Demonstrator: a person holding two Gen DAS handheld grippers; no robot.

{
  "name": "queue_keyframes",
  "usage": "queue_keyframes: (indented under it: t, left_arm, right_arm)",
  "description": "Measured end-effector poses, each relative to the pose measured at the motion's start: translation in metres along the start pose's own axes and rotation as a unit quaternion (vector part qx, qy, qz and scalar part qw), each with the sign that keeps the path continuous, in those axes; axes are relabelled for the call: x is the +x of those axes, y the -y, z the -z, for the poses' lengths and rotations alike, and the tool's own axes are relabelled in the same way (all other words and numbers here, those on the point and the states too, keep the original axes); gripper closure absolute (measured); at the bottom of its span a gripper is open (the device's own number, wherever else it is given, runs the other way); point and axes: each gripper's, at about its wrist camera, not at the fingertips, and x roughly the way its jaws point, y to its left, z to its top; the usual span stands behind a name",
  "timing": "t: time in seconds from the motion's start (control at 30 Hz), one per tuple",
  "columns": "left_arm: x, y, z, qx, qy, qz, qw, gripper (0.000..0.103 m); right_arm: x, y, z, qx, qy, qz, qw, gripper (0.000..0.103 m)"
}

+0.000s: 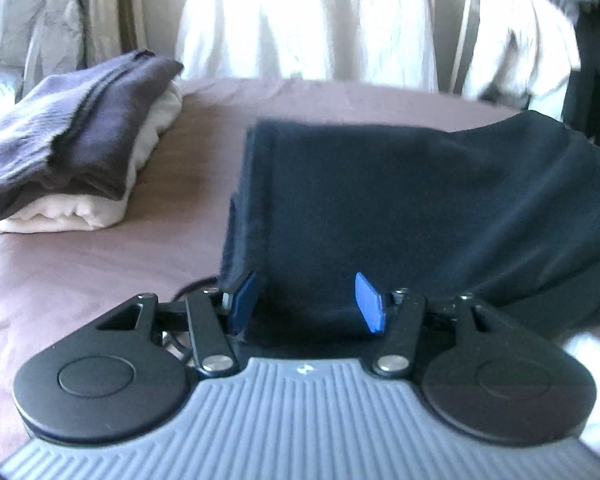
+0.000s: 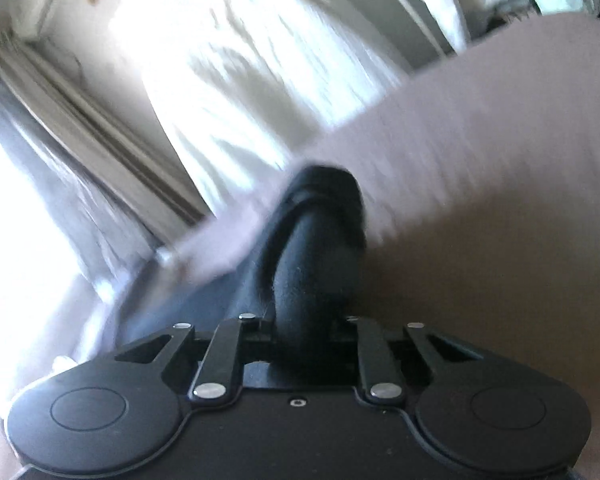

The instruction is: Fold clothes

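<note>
My left gripper [image 1: 306, 306] stands abt half open, blue pads [image 1: 367, 302] either side of the dark navy garment's [image 1: 420, 200] near edge, fabric lying loose btwn them, not pinched. My right gripper [image 2: 304, 322] is clenched on a bunched fold of that garment [image 2: 312, 248]. It's spread on the mauve bed sheet [image 1: 100, 264], beside a folded pile [image 1: 80, 152].
</note>
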Motion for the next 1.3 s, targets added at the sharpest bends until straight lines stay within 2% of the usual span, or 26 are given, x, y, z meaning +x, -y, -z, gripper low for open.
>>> queue_keyframes:
  t: [0.13, 0.2, 0.23, 0.33, 0.4, 0.43, 0.53, 0.6, 0.67, 0.7, 0.73, 0.77, 0.8, 0.87, 0.9, 0.93, 1.03, 1.07, 1.1, 1.13, 1.17, 1.2, 1.23, 1.27, 1.3]
  left_arm:
    - [-0.007, -0.005, -0.002, -0.013, 0.006, 0.037, 0.9992, 0.049]
    - [-0.003, -0.004, 0.001, -0.02, 0.006, 0.052, 0.9984, 0.046]
    - [0.005, -0.003, 0.004, -0.023, 0.0, 0.056, 0.9982, 0.046]
    - [0.035, 0.0, 0.016, -0.047, -0.047, 0.072, 0.9952, 0.046]
    - [0.043, -0.005, 0.02, -0.077, -0.054, 0.079, 0.9925, 0.043]
    - [0.044, -0.01, 0.019, -0.091, -0.054, 0.083, 0.9908, 0.042]
    - [0.039, -0.028, 0.012, -0.124, -0.041, 0.089, 0.9875, 0.042]
    - [0.034, -0.042, 0.006, -0.144, -0.027, 0.091, 0.985, 0.041]
    - [0.04, -0.057, 0.003, -0.183, -0.03, 0.12, 0.9754, 0.041]
    - [0.047, -0.062, 0.001, -0.2, -0.043, 0.138, 0.9692, 0.041]
    - [0.056, -0.063, -0.002, -0.206, -0.065, 0.154, 0.9643, 0.041]
    - [0.067, -0.061, -0.005, -0.199, -0.087, 0.166, 0.9619, 0.041]
    - [0.077, -0.057, -0.009, -0.185, -0.105, 0.176, 0.9611, 0.04]
    - [0.1, -0.047, -0.014, -0.163, -0.14, 0.181, 0.9598, 0.034]
    - [0.112, -0.044, -0.015, -0.159, -0.151, 0.179, 0.9591, 0.027]
    - [0.122, -0.043, -0.017, -0.163, -0.155, 0.181, 0.9574, 0.018]
    - [0.149, -0.039, -0.021, -0.178, -0.16, 0.194, 0.9515, 0.002]
    - [0.156, -0.037, -0.023, -0.18, -0.163, 0.196, 0.95, 0.001]
    - [0.16, -0.033, -0.025, -0.179, -0.164, 0.196, 0.95, 0.003]
    - [0.162, -0.029, -0.028, -0.172, -0.164, 0.195, 0.9516, 0.021]
    - [0.16, -0.025, -0.03, -0.17, -0.161, 0.202, 0.9511, 0.044]
    - [0.157, -0.022, -0.032, -0.17, -0.157, 0.213, 0.9494, 0.054]
    - [0.153, -0.021, -0.033, -0.173, -0.152, 0.215, 0.9491, 0.065]
    - [0.146, -0.019, -0.033, -0.174, -0.145, 0.211, 0.9509, 0.07]
    - [0.137, -0.017, -0.033, -0.17, -0.134, 0.206, 0.9542, 0.073]
  right_arm:
    - [-0.021, -0.033, -0.04, -0.007, 0.037, 0.018, 0.999, 0.084]
    - [-0.027, -0.027, -0.05, -0.009, 0.051, 0.047, 0.998, 0.084]
    - [-0.025, -0.016, -0.05, -0.005, 0.044, 0.067, 0.997, 0.084]
    - [-0.002, 0.025, -0.026, 0.021, -0.015, 0.114, 0.993, 0.081]
    - [0.004, 0.059, -0.004, 0.077, -0.043, 0.132, 0.987, 0.075]
    - [0.002, 0.073, 0.004, 0.104, -0.041, 0.128, 0.986, 0.07]
    - [-0.004, 0.095, 0.015, 0.144, -0.025, 0.087, 0.985, 0.066]
    - [0.003, 0.089, 0.009, 0.108, -0.034, 0.093, 0.989, 0.059]
    - [0.008, 0.078, 0.002, 0.061, -0.048, 0.102, 0.992, 0.052]
    - [0.009, 0.074, -0.001, 0.038, -0.061, 0.101, 0.992, 0.049]
    - [0.013, 0.074, -0.004, 0.018, -0.075, 0.1, 0.992, 0.042]
    - [0.015, 0.074, -0.006, -0.001, -0.09, 0.098, 0.991, 0.036]
    - [0.016, 0.076, -0.007, -0.017, -0.105, 0.099, 0.989, 0.033]
    - [0.027, 0.076, -0.013, -0.045, -0.133, 0.105, 0.984, 0.032]
    - [0.032, 0.077, -0.016, -0.054, -0.146, 0.107, 0.982, 0.032]
    - [0.037, 0.078, -0.021, -0.054, -0.157, 0.105, 0.981, 0.03]
    - [0.053, 0.086, -0.03, -0.037, -0.181, 0.095, 0.978, 0.024]
    - [0.057, 0.088, -0.031, -0.032, -0.185, 0.088, 0.978, 0.024]
    - [0.06, 0.087, -0.032, -0.033, -0.183, 0.08, 0.979, 0.026]
    - [0.062, 0.082, -0.032, -0.045, -0.182, 0.071, 0.98, 0.043]
    - [0.063, 0.074, -0.03, -0.066, -0.182, 0.067, 0.979, 0.057]
    - [0.064, 0.064, -0.027, -0.09, -0.179, 0.075, 0.977, 0.063]
    - [0.062, 0.052, -0.024, -0.113, -0.173, 0.085, 0.975, 0.075]
    - [0.056, 0.039, -0.021, -0.133, -0.162, 0.098, 0.973, 0.081]
    - [0.049, 0.025, -0.016, -0.151, -0.146, 0.108, 0.972, 0.082]
